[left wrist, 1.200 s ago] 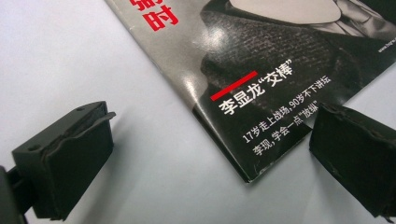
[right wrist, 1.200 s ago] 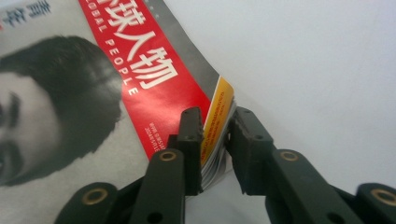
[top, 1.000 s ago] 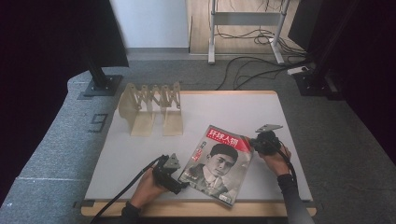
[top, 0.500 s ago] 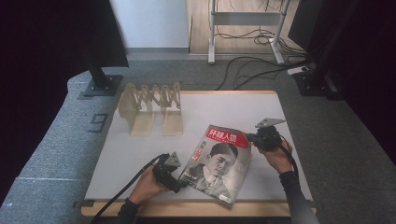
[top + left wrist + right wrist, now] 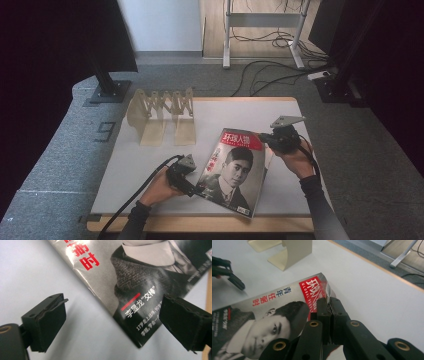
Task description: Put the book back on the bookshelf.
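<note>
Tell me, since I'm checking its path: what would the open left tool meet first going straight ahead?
Probably the glossy magazine with the portrait cover: its lower corner lies just ahead between the left tool's spread jaws, though depth is hard to judge.

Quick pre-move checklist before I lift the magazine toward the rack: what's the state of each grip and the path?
1. Right gripper shut on the magazine at its top edge: ok.
2. Left gripper gripping the magazine: not ok; jaws open, astride the lower corner.
3. Magazine flat on the table: cannot tell; right edge looks raised.
4. Wooden rack upright, apart from the magazine: ok.
5. Bare table between magazine and rack: ok.
</note>
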### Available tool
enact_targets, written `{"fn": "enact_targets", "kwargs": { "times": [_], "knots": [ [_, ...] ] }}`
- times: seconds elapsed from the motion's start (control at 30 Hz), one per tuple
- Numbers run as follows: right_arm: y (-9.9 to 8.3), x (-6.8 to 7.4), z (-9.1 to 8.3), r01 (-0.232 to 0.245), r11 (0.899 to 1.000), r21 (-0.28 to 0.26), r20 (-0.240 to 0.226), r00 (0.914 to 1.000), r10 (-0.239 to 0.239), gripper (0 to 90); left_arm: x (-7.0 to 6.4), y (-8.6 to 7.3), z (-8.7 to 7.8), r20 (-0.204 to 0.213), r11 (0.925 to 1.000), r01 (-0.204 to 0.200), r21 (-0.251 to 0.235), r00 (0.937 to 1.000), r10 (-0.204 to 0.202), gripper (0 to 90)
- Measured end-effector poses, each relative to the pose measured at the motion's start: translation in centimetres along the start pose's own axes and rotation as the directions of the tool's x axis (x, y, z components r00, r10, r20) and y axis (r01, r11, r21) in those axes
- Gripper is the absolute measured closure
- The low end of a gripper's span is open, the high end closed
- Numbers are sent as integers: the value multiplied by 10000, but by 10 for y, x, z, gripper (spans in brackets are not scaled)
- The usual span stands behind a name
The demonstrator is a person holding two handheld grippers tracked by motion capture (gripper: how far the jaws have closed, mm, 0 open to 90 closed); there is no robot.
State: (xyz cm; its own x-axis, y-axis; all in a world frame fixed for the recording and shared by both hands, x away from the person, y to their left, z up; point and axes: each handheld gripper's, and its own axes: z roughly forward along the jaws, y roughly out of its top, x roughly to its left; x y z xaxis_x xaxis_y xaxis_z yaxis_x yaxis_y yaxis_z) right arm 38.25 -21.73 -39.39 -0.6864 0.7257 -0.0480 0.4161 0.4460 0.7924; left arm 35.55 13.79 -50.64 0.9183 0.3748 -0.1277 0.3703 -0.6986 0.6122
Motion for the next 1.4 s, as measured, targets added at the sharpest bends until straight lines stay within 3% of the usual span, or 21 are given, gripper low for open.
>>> {"fn": "enact_targets", "kwargs": {
  "times": [0.2, 0.43, 0.63, 0.8, 0.87, 1.0, 1.03, 1.07, 1.23, 1.3, 1.4],
  "knots": [
    [22, 4, -17, 329, 9989, -348, -62, 9994, -331, 865, 3, 15, -1, 306, 9998, -127, -184, 9994, 132, 123],
    [40, 11, -31, 733, 9952, -655, -203, 9970, -748, 865, 9, 30, 1, 295, 9993, -383, -19, 9988, 383, 141],
    [50, 15, -42, 993, 9910, -893, -422, 9937, -1034, 865, 16, 38, 8, 752, 9988, -487, -13, 9960, 486, 175],
    [55, 21, -47, 1297, 9862, -1026, -565, 9891, -1360, 864, 19, 46, 21, 1285, 9967, -809, 118, 9886, 787, 294],
    [55, 21, -48, 1327, 9857, -1039, -588, 9885, -1393, 864, 19, 49, 23, 1596, 9954, -951, 69, 9828, 928, 318],
    [55, 22, -50, 1465, 9840, -1013, -582, 9865, -1529, 864, 22, 52, 23, 1948, 9975, -703, -51, 9783, 700, 421],
    [55, 22, -51, 1493, 9832, -1051, -605, 9859, -1561, 864, 24, 53, 19, 2244, 9989, -437, -162, 9734, 463, 516],
    [56, 22, -51, 1498, 9829, -1068, -625, 9856, -1570, 864, 24, 53, 19, 2244, 9989, -437, -162, 9734, 463, 552],
    [57, 25, -54, 1628, 9796, -1177, -652, 9831, -1712, 864, 26, 55, 12, 2734, 9992, -375, -159, 9611, 404, 672],
    [59, 26, -55, 1691, 9783, -1200, -535, 9829, -1764, 864, 24, 56, 9, 2661, 9984, -511, -238, 9624, 555, 722],
    [60, 24, -57, 1704, 9777, -1224, -354, 9838, -1758, 864, 26, 58, 3, 2498, 9984, -400, -409, 9671, 490, 783]
  ]
}}
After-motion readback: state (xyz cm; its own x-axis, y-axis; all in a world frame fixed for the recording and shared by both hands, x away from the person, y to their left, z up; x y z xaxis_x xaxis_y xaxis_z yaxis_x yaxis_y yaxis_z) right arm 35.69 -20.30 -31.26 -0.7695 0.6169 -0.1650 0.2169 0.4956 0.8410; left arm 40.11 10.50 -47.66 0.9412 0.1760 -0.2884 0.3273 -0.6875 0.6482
